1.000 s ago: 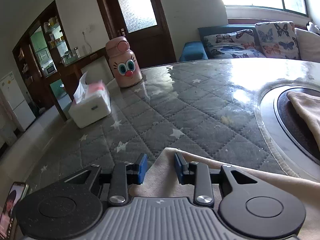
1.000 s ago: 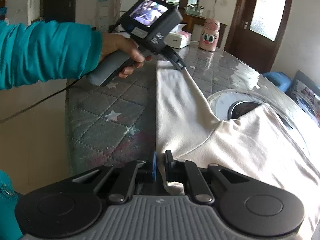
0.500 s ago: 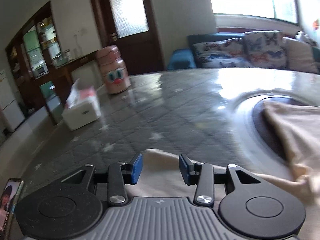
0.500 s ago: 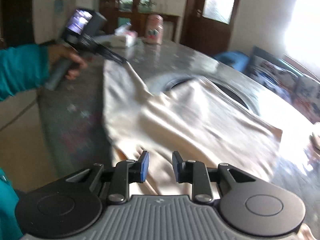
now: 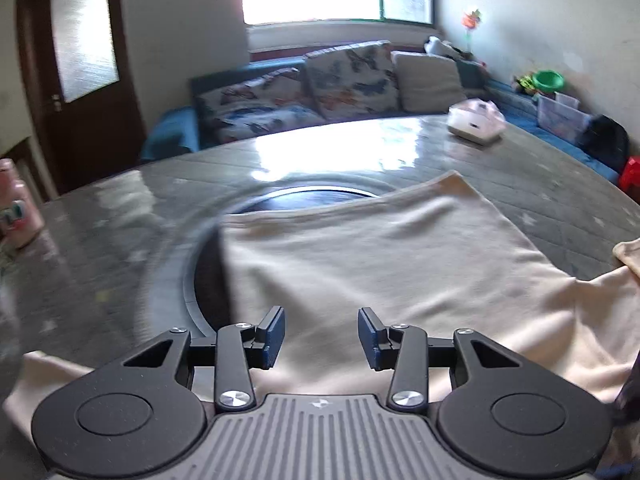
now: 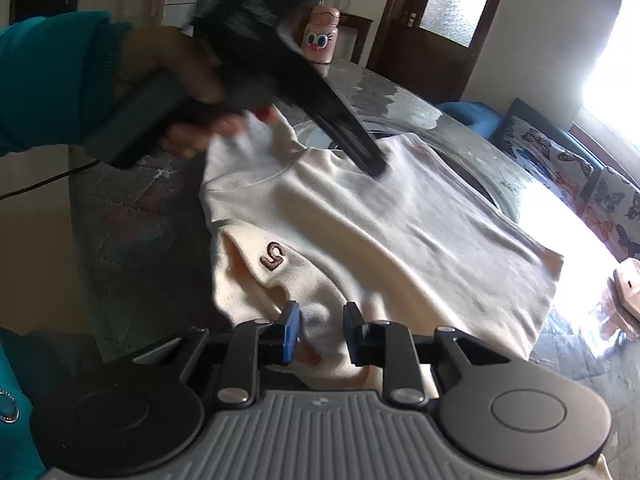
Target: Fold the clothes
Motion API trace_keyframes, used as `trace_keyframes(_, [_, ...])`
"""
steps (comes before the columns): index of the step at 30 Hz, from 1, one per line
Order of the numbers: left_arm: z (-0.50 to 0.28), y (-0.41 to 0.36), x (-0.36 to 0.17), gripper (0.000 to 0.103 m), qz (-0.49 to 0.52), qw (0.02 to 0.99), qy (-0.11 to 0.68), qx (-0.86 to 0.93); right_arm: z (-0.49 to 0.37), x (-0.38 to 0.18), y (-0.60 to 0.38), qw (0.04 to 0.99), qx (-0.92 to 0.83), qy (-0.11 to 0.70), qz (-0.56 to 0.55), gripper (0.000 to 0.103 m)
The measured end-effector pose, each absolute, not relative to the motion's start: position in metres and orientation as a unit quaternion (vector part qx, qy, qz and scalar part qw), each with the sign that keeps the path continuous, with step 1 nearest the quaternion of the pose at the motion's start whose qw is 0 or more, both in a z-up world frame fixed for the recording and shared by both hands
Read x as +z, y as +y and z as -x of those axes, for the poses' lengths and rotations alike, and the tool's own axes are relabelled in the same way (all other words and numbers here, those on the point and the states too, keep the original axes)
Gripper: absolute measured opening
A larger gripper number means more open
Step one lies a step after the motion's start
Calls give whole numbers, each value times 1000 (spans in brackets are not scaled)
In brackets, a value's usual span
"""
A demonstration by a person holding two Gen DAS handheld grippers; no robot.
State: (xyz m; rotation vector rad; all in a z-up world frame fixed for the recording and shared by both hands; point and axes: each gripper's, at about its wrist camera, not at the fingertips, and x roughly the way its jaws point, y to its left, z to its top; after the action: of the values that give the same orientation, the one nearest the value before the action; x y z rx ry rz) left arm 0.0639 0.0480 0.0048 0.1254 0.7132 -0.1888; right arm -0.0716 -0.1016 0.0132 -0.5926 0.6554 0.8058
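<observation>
A cream shirt (image 5: 380, 264) lies spread on the round quilted table (image 5: 100, 240), partly over its dark centre disc. In the right wrist view the shirt (image 6: 400, 232) shows a brown embroidered mark (image 6: 274, 258) on a folded-in sleeve near me. My left gripper (image 5: 322, 336) hovers open over the shirt's near part, with nothing between its fingers. From the right wrist it appears as a blurred black left gripper (image 6: 368, 160), held by a hand in a teal sleeve (image 6: 52, 80), tip low over the shirt. My right gripper (image 6: 320, 332) is open over the shirt's near edge.
A pink cartoon bottle (image 6: 320, 40) stands at the table's far side. A white and pink box (image 5: 476, 122) sits near the far table edge. A sofa with cushions (image 5: 340, 84) runs behind the table. The table edge (image 6: 92, 280) falls away on the left.
My right gripper has let go of the shirt's edge and opened. My left gripper has swung from the shirt's left corner to over the shirt's body. The sleeve now lies folded in.
</observation>
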Motion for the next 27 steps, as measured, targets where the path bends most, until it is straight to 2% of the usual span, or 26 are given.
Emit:
trace_keyframes(8, [-79, 29, -16, 44, -59, 919, 375, -105, 71, 8, -94, 819, 390, 296, 300, 22])
trace_keyframes(11, [-78, 31, -17, 44, -56, 919, 374, -108, 69, 8, -95, 819, 392, 300, 292, 8])
trace_keyframes(13, [-78, 32, -17, 45, -54, 919, 375, -109, 69, 9, -96, 819, 394, 300, 290, 5])
trace_keyframes(27, [-77, 32, -16, 49, -57, 922, 369, -107, 85, 26, -108, 801, 441, 307, 263, 2])
